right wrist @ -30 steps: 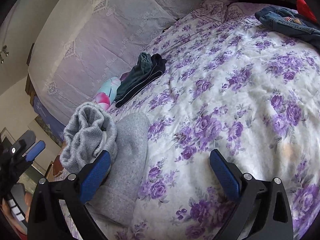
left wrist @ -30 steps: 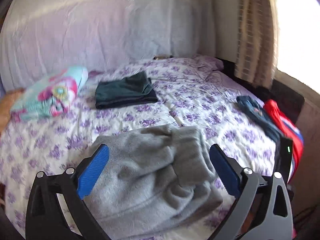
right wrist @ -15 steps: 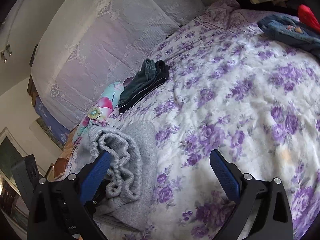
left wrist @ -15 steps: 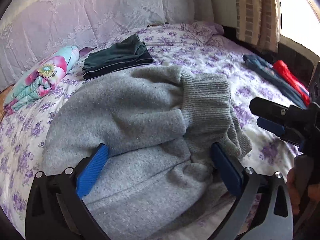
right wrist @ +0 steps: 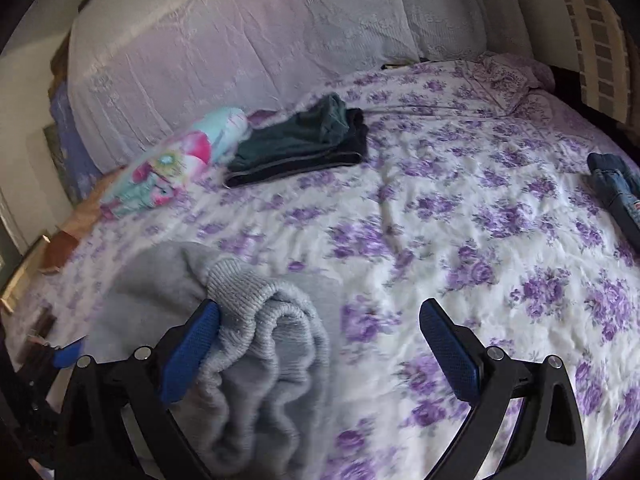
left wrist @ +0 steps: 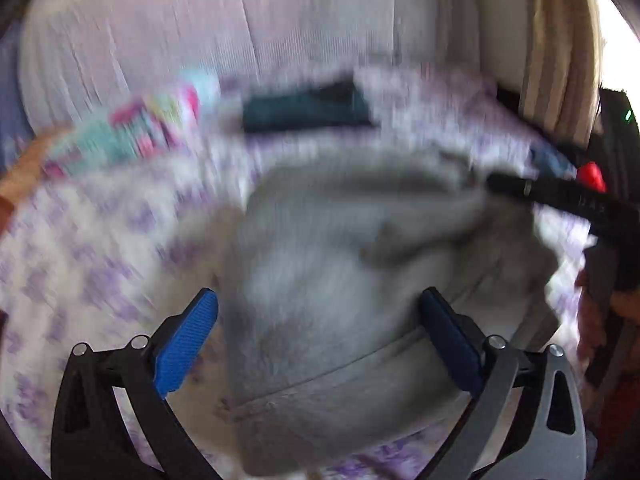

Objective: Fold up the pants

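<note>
The grey sweatpants [left wrist: 340,280] lie bunched on the floral bedspread [right wrist: 460,216]. In the blurred left wrist view they fill the middle, and my left gripper [left wrist: 318,336] is open with its blue pads on either side of the cloth. In the right wrist view the pants [right wrist: 256,344] sit at lower left, their ribbed cuff against the left blue pad. My right gripper [right wrist: 320,344] is open and holds nothing; it also shows as a black bar at the right of the left wrist view [left wrist: 568,200].
A folded dark green garment [right wrist: 304,144] and a rolled floral cloth [right wrist: 176,168] lie near the headboard [right wrist: 240,40]. Jeans [right wrist: 616,184] lie at the bed's right edge. A curtain [left wrist: 560,40] hangs at right.
Both grippers have moved; the left wrist view is now motion-blurred. The right gripper has swung left toward the pants, and the ribbed cuff now lies against its left pad.
</note>
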Motion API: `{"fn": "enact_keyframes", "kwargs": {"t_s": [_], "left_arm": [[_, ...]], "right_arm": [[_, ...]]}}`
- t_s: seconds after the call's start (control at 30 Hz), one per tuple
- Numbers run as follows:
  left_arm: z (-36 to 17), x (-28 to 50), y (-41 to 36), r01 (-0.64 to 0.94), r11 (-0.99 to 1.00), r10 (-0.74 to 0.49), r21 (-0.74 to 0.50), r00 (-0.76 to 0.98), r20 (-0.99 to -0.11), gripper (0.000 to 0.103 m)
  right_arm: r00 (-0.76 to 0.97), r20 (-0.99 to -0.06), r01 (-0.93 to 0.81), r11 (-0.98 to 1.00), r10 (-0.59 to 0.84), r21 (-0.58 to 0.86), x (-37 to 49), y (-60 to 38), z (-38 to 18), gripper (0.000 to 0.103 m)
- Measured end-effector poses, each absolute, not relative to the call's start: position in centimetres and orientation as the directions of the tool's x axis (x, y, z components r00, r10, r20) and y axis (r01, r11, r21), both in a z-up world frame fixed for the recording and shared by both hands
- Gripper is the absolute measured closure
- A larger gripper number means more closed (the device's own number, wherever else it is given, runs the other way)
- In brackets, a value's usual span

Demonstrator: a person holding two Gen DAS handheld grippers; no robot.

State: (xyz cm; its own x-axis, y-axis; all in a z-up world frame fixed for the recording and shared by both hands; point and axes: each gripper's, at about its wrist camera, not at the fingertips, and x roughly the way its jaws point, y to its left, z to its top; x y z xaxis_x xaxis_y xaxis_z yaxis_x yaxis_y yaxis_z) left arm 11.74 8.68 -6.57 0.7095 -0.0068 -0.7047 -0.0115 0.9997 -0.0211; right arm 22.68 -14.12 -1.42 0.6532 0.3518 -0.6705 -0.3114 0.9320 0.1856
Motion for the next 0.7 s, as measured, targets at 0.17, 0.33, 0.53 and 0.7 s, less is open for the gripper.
{"fn": "enact_keyframes", "kwargs": {"t_s": [0.17,0.33,0.53,0.7], "left_arm": [[-9.6,13.1,13.7,0.022,0.877,-0.384,-0.480,0.634,-0.672,0.004],[-8.4,11.9,12.5,0.026,0.915,-0.311,-0.403,0.680,-0.664,0.005],[-3.5,10.9,14.6,0.011,0.928,-0.239,-0.372,0.785,-0.572,0.005],[-2.4,16.0,14.8,-0.044,0.965,-0.138,-0.257,0.751,-0.646,0.005]], "right_arm": [[0.496,-0.639,-0.297,0.807,0.588,0.511,25.5,-17.9,-5.4,0.003],[0.591,-0.586,-0.323,0.829,0.554,0.457,22.4,-18.3,-3.4,0.003],[0.728,-0.503,-0.386,0.885,0.465,0.260,15.1,-16.8,1.4,0.003],[0.709,-0.548,-0.450,0.883,0.444,0.133,14.3,-12.8,2.0,0.003]]}}
